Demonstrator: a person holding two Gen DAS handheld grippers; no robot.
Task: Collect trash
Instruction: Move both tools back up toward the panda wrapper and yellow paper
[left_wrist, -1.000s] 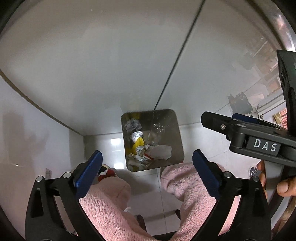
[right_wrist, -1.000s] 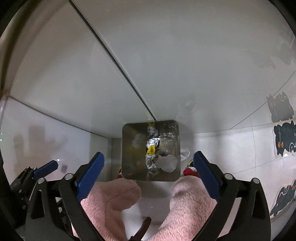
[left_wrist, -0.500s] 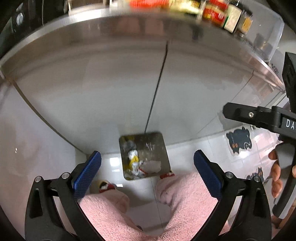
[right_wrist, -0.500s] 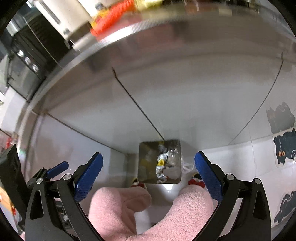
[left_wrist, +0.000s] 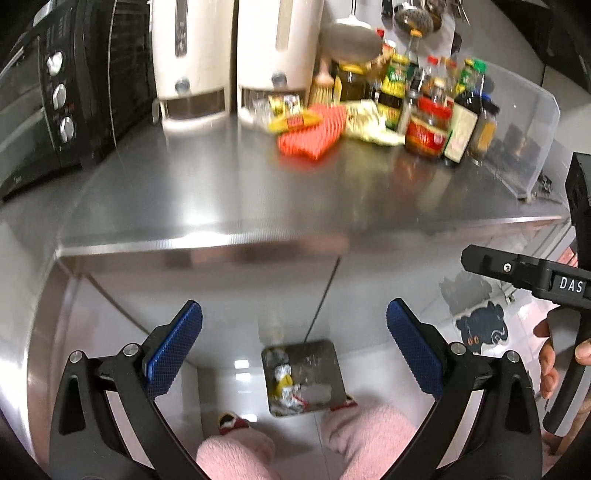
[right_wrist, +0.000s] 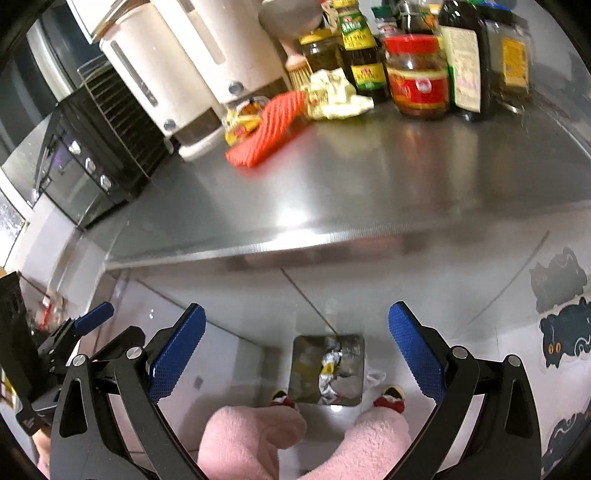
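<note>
Brushed, glossy steel counter (left_wrist: 258, 192); ribbed red mat (left_wrist: 314, 136); crumpled foil in the metal bin (right_wrist: 327, 369).

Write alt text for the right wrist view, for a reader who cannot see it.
The open, empty right gripper hangs above a square trash bin on the floor, which holds crumpled foil and wrappers. Above lies a steel counter with a red mat, a crumpled yellowish wrapper, sauce jars and white appliances. Pink-clad legs fill the bottom edge.

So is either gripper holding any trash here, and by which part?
Nothing is held: left gripper and right gripper both have fingers spread, empty.
</note>
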